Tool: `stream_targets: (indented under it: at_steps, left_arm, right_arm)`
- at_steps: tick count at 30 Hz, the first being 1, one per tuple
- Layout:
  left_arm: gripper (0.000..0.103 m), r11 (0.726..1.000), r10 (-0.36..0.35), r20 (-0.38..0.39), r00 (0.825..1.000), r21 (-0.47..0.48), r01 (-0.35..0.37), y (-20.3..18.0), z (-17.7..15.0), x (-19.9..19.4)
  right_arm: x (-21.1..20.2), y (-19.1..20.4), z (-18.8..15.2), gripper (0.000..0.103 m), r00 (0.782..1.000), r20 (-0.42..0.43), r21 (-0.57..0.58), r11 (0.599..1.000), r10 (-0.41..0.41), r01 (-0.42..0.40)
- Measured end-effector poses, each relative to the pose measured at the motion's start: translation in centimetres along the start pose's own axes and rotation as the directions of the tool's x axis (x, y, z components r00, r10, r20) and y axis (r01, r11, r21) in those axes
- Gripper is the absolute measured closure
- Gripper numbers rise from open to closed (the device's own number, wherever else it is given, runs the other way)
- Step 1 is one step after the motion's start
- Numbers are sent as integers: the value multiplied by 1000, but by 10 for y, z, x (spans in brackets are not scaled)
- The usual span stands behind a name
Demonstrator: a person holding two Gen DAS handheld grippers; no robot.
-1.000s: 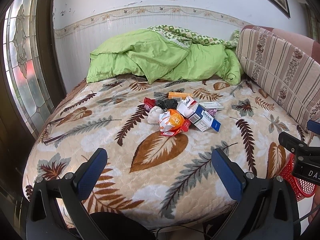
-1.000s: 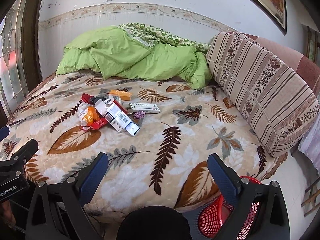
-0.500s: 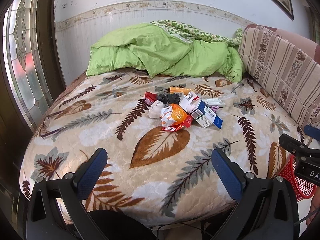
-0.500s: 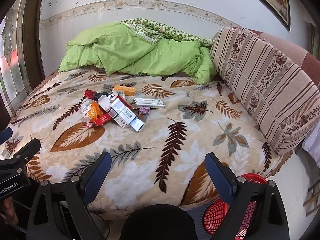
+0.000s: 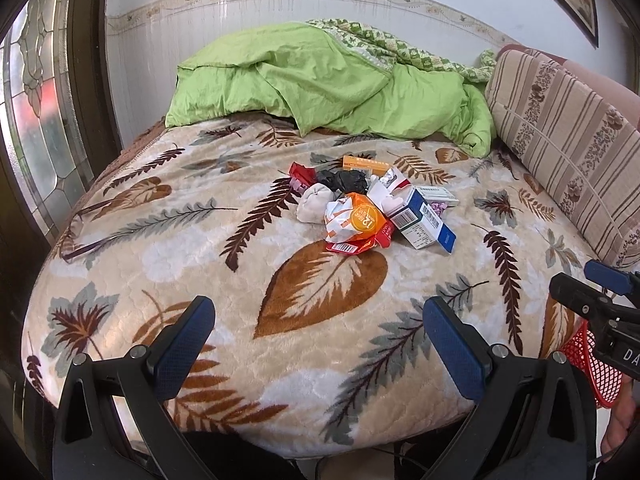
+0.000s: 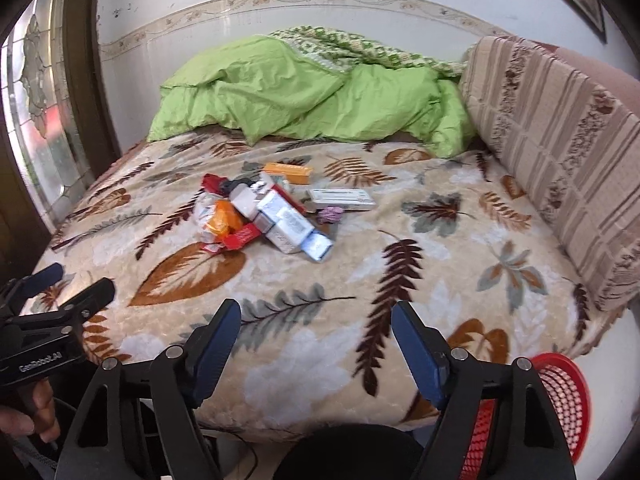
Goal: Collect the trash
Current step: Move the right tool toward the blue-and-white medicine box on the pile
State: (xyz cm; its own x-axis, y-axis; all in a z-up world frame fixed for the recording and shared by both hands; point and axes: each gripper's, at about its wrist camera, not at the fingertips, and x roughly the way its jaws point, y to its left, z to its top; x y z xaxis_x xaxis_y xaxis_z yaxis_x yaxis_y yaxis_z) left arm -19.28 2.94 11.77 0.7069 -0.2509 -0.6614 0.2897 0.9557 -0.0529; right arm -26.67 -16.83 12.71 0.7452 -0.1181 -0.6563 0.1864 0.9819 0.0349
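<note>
Your left claw [image 5: 316, 330] is spread wide and holds nothing, poised over the near edge of the bed [image 5: 200, 240]. Your right claw [image 6: 316, 336] is likewise wide open and empty, with the red mesh basket [image 6: 568, 392] just beside it on the floor. The trash pile [image 5: 372, 210] of boxes and crumpled wrappers lies mid-bed, well apart from both claws.

Trash pile [image 5: 370, 208]: mid-bed [image 5: 120, 248], before duvet [image 5: 320, 80].
Cushion [image 6: 560, 152]: along bed's right.
Basket [image 6: 560, 400]: apparently on floor, off bed's near right corner.
</note>
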Motion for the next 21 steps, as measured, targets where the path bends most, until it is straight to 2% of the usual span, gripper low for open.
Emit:
stream_targets:
  at_steps: [3, 6, 11, 15, 21]
  left_arm:
    - [0, 1000, 5, -9, 1000, 10, -5, 0, 4, 10]
    - [0, 1000, 17, -17, 1000, 20, -16, -2, 7, 20]
    - [1, 999, 29, -33, 999, 31, -28, -3, 12, 37]
    - [4, 999, 38, -41, 998, 30, -37, -1, 14, 47]
    - [9, 999, 46, -60, 997, 27, -44, 5, 18, 64]
  right_arm:
    - [12, 3, 5, 23, 1000, 1, -21, 1000, 19, -19]
    - [30, 4, 11, 23, 997, -15, -24, 996, 80, -80]
    - [68, 7, 26, 26, 991, -32, -69, 988, 133, -135]
    - [102, 5, 41, 26, 987, -65, -78, 985, 147, -152]
    - [160, 3, 57, 26, 986, -125, -116, 986, 107, -122]
